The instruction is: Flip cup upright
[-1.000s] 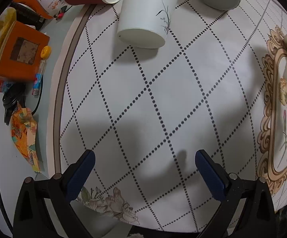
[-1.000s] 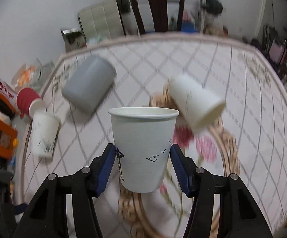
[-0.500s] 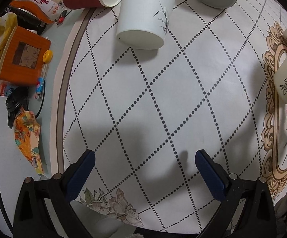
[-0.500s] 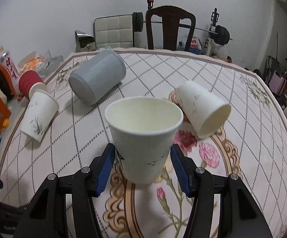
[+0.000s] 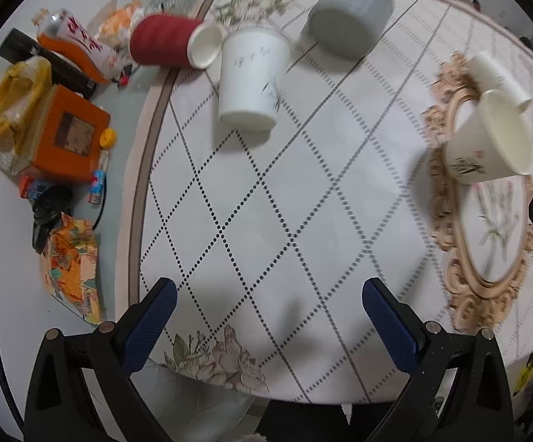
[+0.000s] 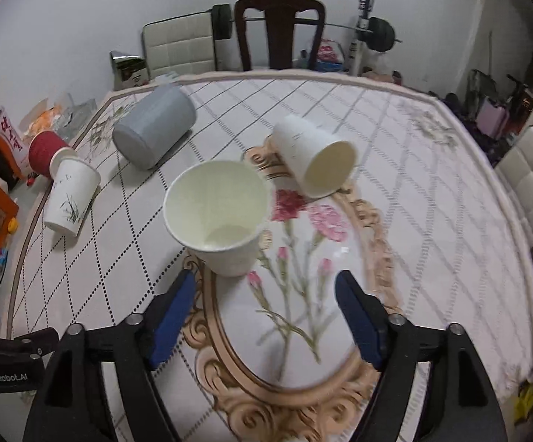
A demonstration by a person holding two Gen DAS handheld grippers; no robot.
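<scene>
**With one paper cup upright, four cups lie tipped**

Although several cups are on their sides, one white paper cup point(image 6: 218, 221) stands mouth-up on the floral tablecloth point(image 6: 395, 221), just ahead of the right gripper point(image 6: 264, 311), whose jaws are spread wide and empty. The left gripper point(image 5: 266, 318) hovers equally wide, holding nothing. Probably left to flip: a second white cup point(image 6: 314, 160) close behind, a grey cup point(image 6: 154, 130), a bamboo-print cup point(image 5: 251, 86) and a red cup point(image 5: 161, 44). Nothing blocks the upright cup.

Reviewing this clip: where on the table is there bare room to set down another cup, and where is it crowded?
Bare checked cloth lies between the fallen bamboo-print cup, the upright cup and the open left gripper. The floral oval before the open right gripper is also free. It is crowded by the red cup and orange box.
</scene>
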